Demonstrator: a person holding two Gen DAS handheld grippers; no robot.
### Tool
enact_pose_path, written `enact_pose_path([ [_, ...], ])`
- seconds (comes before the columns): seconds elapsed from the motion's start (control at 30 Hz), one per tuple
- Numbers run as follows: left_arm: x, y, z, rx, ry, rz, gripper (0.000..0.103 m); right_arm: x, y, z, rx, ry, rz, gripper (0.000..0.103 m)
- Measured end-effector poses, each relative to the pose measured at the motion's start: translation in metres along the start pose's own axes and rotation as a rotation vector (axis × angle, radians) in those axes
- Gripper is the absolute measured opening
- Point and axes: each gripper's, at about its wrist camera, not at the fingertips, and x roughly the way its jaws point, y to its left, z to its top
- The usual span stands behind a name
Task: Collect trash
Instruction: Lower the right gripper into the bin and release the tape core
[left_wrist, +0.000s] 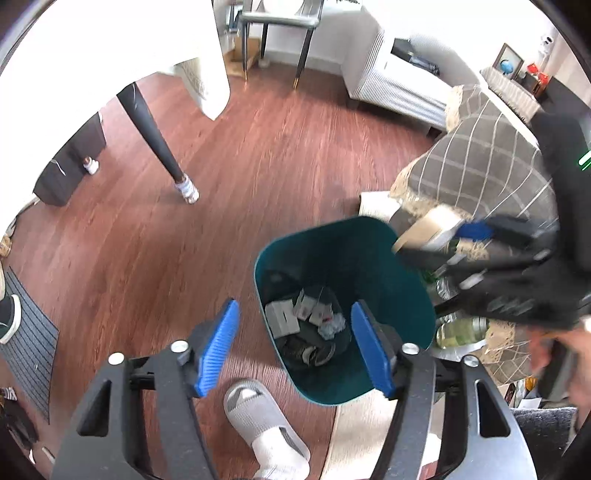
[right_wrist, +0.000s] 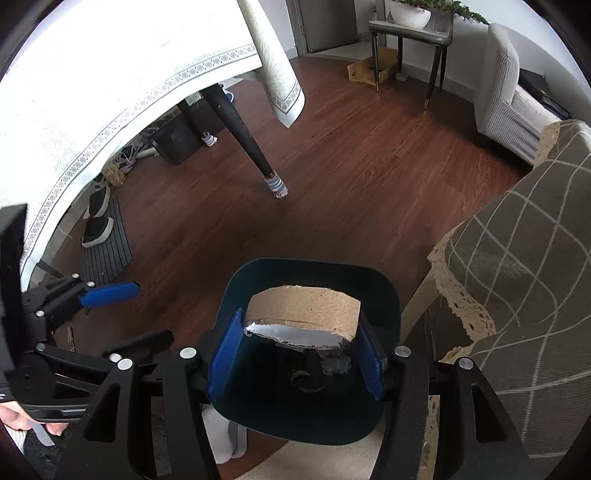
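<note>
Teal trash bin (left_wrist: 369, 258) on the wooden floor (left_wrist: 184, 240), beside a checked-cloth table (right_wrist: 517, 258).
Paper scraps (left_wrist: 306, 314) lie in its bottom; the right gripper (right_wrist: 299, 350) clamps what looks like a torn cardboard piece (right_wrist: 306, 306) above its mouth, and the left gripper (left_wrist: 295, 347) hangs half-open, empty, over the near rim.

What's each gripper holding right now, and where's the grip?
Right gripper pinches a cardboard piece by its two side edges, above the bin. Left gripper holds nothing.
</note>
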Motion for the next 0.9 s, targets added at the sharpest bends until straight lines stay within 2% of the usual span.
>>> enact_pose_path([
  [0.2,-0.026,-0.003,0.013,-0.007,-0.073,-0.039,0.055,0.028,0.001,-0.011,-0.021,0.087,-0.019,0.059],
  [0.5,-0.044,-0.020,0.017,0.024,-0.121,-0.101,0.043,0.062,-0.006,-0.037,-0.039,0.221,-0.064,0.059],
  [0.63,-0.049,-0.023,0.019,0.026,-0.133,-0.111,0.042,0.068,-0.005,-0.044,-0.065,0.252,-0.097,0.059],
  [0.67,-0.049,-0.023,0.019,0.024,-0.136,-0.115,0.042,0.069,-0.006,-0.045,-0.069,0.256,-0.104,0.060],
  [0.77,-0.054,-0.027,0.022,0.020,-0.149,-0.126,0.043,0.067,-0.008,-0.050,-0.063,0.258,-0.092,0.077],
  [0.9,-0.062,-0.032,0.024,0.014,-0.170,-0.147,0.043,0.062,-0.010,-0.052,-0.071,0.252,-0.070,0.079],
])
